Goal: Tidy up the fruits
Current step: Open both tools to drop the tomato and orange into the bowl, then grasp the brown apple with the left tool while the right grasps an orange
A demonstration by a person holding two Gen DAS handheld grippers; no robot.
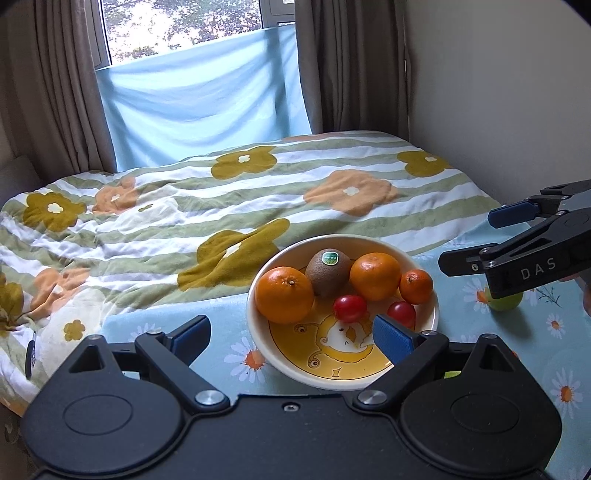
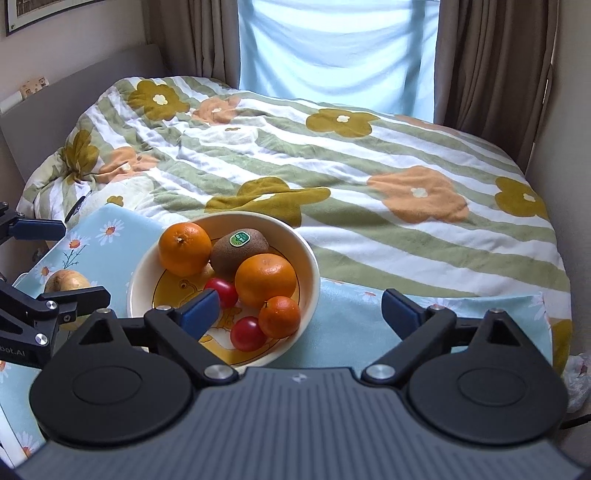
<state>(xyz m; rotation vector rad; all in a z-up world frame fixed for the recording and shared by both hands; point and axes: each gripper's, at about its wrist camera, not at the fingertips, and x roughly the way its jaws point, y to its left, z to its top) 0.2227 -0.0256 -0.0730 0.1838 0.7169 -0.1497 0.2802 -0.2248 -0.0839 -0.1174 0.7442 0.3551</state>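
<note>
Both tongs gape empty: left gripper [image 1: 291, 332] hovers over the near rim of the cream bowl [image 1: 255, 321], and right gripper [image 2: 301, 314] hangs just beside its right. Inside lie two cherry tomatoes [image 1: 349, 307], a small mandarin [image 1: 416, 281], two oranges [image 1: 284, 294] and a kiwi [image 1: 328, 272]. Beyond spreads the flowered quilt [image 1: 221, 206].

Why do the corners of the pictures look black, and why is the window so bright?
In the left wrist view, the fisheye lens leaves dark corners and bends the bed's edge; the window is washed out by daylight, while the bowl of fruit stays sharp. In the right wrist view, the same rounding curves the bedspread, and the blue cloth over the window glows pale.
</note>
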